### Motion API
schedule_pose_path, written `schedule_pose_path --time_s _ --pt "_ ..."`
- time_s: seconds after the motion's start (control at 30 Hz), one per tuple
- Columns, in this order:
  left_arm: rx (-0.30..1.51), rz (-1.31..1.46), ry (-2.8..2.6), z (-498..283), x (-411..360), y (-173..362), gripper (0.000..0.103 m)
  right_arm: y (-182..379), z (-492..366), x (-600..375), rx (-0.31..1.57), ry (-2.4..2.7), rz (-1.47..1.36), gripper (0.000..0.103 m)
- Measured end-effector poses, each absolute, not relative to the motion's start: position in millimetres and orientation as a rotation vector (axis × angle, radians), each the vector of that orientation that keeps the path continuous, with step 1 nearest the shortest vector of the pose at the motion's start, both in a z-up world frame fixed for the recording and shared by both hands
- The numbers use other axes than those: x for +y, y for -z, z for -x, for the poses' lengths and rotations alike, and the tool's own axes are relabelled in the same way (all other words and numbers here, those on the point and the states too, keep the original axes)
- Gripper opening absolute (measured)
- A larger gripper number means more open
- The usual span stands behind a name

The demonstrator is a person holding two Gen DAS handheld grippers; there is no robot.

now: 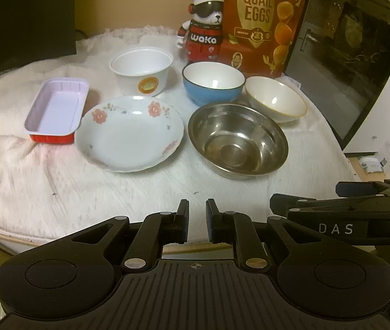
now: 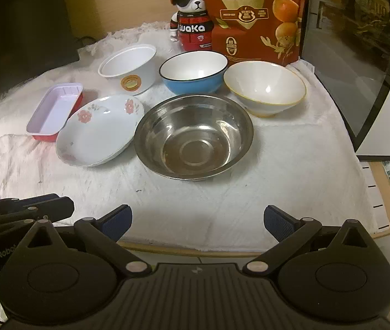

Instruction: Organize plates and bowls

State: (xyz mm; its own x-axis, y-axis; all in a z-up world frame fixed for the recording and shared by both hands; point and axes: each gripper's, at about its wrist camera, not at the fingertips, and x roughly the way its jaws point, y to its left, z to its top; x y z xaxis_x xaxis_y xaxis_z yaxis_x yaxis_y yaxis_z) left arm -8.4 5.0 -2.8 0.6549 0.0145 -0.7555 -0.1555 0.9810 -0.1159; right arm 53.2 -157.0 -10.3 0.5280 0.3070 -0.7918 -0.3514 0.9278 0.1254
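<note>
A: Where do the dishes sit?

B: All on the white fluffy cloth (image 2: pixel 291 165) that covers the table. In the near row, the floral plate (image 2: pixel 98 134) lies on the left and the stainless steel bowl (image 2: pixel 193 136) on the right — their rims look nearly touching in the right wrist view.

A: And behind those?

B: The white disposable bowl with an orange sticker (image 2: pixel 130 68) stands far left, the blue bowl with a white inside (image 2: pixel 193 71) sits in the middle, and the white bowl with a yellow rim (image 2: pixel 265 88) is on the right, tilted slightly and close beside the blue one. A rectangular red tray with a pale lining (image 2: pixel 56 110) lies at the far left, just beside the plate.

A: The grippers?

B: The left gripper (image 1: pixel 197 220) hangs over the near edge of the cloth with its jaws drawn almost together, only a narrow gap between the pads and nothing in it. The right gripper (image 2: pixel 197 221) hovers beside it with its jaws spread wide — also empty. Both are well apart from the dishes.

A: Anything at the back?

B: A panda figurine marked "waka" (image 1: pixel 203 27) and a red quail eggs bag (image 1: pixel 261 24) stand behind the bowls, with a dark glass appliance door (image 1: pixel 346 55) on the right.
</note>
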Motion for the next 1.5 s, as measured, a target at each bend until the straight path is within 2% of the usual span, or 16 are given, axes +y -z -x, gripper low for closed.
schedule_pose_path --time_s 1.5 --pt "0.866 0.189 -0.101 9.6 1.3 0.9 0.017 13.8 -53.9 -156.6 0.952 -0.398 0.047 0.102"
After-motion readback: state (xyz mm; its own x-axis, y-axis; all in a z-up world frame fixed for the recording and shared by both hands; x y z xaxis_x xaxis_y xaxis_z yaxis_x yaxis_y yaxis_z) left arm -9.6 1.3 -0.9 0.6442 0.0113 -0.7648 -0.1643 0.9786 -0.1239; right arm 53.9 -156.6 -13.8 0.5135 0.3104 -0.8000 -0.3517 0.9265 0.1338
